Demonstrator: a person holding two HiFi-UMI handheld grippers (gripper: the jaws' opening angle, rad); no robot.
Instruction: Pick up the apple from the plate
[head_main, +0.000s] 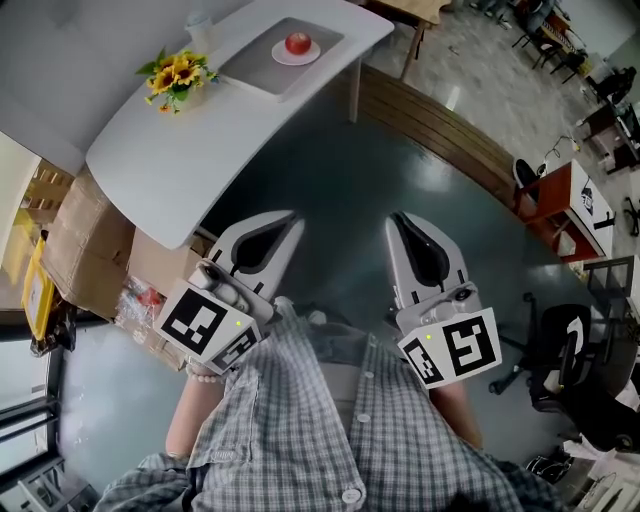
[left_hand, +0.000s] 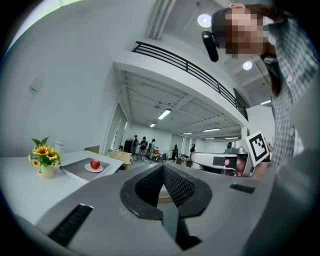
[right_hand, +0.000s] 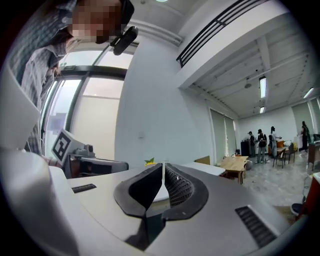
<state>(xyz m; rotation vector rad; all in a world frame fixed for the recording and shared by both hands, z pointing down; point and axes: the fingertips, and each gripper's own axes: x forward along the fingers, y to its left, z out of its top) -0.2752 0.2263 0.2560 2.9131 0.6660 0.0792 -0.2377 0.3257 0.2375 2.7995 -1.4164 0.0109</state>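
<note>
A red apple (head_main: 298, 42) sits on a small white plate (head_main: 296, 54) on a grey mat (head_main: 262, 62) at the far end of a white table (head_main: 180, 150). The left gripper view shows the same apple (left_hand: 95, 164) on its plate (left_hand: 94, 169) far off to the left. My left gripper (head_main: 293, 222) and right gripper (head_main: 396, 221) hang side by side close to my body, well short of the table. Both are shut with nothing between the jaws.
A vase of sunflowers (head_main: 178, 77) stands on the table left of the mat. Cardboard boxes (head_main: 80, 250) are stacked under the table's near left side. A wooden step (head_main: 440, 130) runs across the floor to the right. Office chairs (head_main: 570, 370) stand at the right. People (left_hand: 142, 146) stand far off.
</note>
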